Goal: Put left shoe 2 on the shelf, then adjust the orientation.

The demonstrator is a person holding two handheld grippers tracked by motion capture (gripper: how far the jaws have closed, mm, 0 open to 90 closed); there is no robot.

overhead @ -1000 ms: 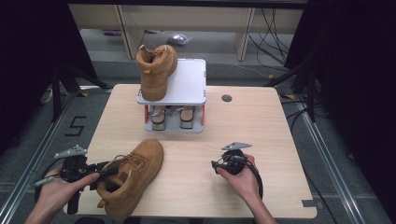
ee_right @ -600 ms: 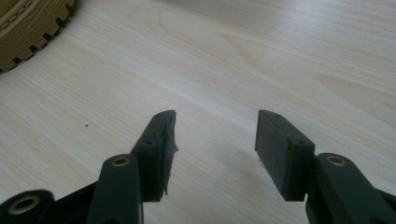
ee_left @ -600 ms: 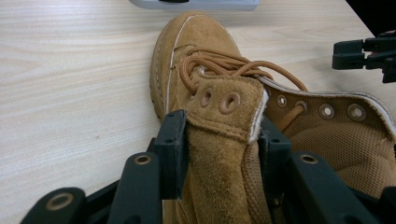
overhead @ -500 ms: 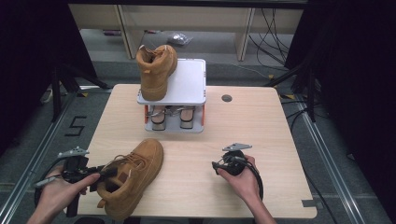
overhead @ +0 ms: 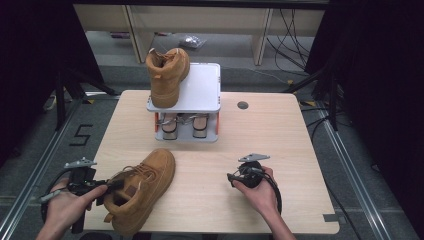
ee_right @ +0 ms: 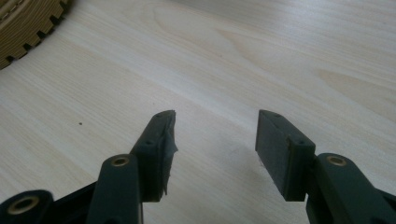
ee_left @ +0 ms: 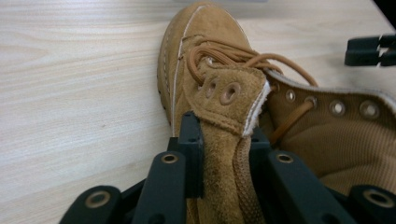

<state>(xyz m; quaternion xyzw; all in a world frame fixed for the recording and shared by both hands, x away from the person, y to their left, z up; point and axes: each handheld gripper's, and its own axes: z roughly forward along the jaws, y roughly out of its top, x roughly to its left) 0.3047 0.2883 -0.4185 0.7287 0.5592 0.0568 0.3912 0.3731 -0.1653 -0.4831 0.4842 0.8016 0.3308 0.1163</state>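
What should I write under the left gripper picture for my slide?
The left gripper has just been closing its jaws on the collar of a tan boot lying on the wooden table.

The boot (ee_left: 219, 107) is tan, matt, napped suede with metal eyelets and woven laces. The bench (overhead: 280, 150) is pale, smooth wood-grain laminate. The rack (overhead: 197, 92) looks glossy white.
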